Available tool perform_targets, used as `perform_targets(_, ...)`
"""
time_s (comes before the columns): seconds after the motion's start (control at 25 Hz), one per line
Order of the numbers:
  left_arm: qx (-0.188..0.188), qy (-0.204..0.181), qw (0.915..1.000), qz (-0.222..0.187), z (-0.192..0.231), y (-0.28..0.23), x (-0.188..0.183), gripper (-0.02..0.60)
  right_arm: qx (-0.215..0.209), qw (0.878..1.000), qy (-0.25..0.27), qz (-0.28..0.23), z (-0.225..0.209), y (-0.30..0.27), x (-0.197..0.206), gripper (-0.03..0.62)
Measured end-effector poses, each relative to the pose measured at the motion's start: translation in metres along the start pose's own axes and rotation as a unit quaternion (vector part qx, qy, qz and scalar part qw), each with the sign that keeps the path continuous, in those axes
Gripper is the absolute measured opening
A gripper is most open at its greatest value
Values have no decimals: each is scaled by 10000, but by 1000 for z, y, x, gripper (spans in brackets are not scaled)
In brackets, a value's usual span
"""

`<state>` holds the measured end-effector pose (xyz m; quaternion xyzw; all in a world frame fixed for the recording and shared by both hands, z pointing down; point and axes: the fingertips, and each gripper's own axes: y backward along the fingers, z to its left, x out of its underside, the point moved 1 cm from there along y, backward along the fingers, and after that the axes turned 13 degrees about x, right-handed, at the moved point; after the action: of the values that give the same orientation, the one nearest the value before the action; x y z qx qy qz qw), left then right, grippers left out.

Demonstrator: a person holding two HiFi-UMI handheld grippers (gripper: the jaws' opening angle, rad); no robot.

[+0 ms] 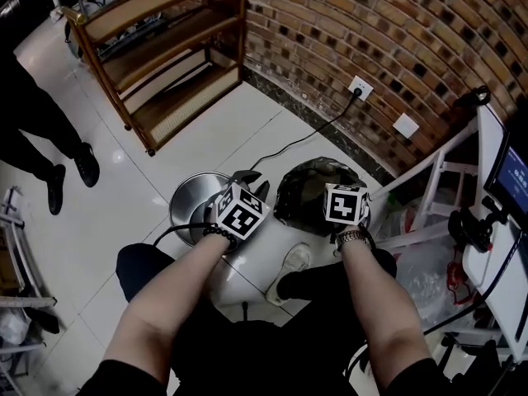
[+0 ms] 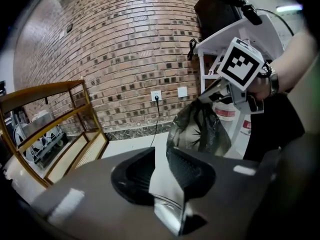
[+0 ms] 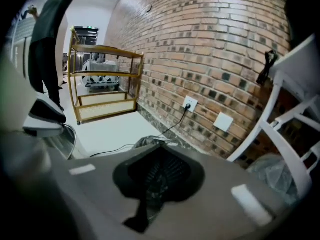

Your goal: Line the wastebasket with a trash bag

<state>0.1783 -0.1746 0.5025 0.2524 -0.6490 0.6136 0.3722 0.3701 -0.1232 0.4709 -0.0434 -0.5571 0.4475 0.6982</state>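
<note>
Two right fingers (image 3: 180, 174) are shut on the dark trash bag (image 2: 199, 130), held up beside the metal wastebasket (image 1: 188, 198) on the floor (image 1: 239, 118). Left fingers (image 2: 192, 171) are set narrowly apart. A black cable (image 1: 307, 139) is laid behind.

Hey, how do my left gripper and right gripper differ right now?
The left gripper has its jaws slightly apart, gripping nothing; the right gripper is shut on the dark trash bag. In the head view, the left gripper sits by the steel wastebasket, while the right gripper is at the bunched bag's edge. Both angle downward.
</note>
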Motion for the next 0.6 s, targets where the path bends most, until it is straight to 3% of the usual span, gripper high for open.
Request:
perform_targets(0.28, 587, 801, 9948, -207, -35, 11, -2, 69, -26, 9973, 141, -722, -10, 48, -53, 3)
perform_targets(0.6, 699, 1591, 9841, -370, -50, 25, 10, 141, -182, 9907, 211, -1334, -5, 113, -98, 3)
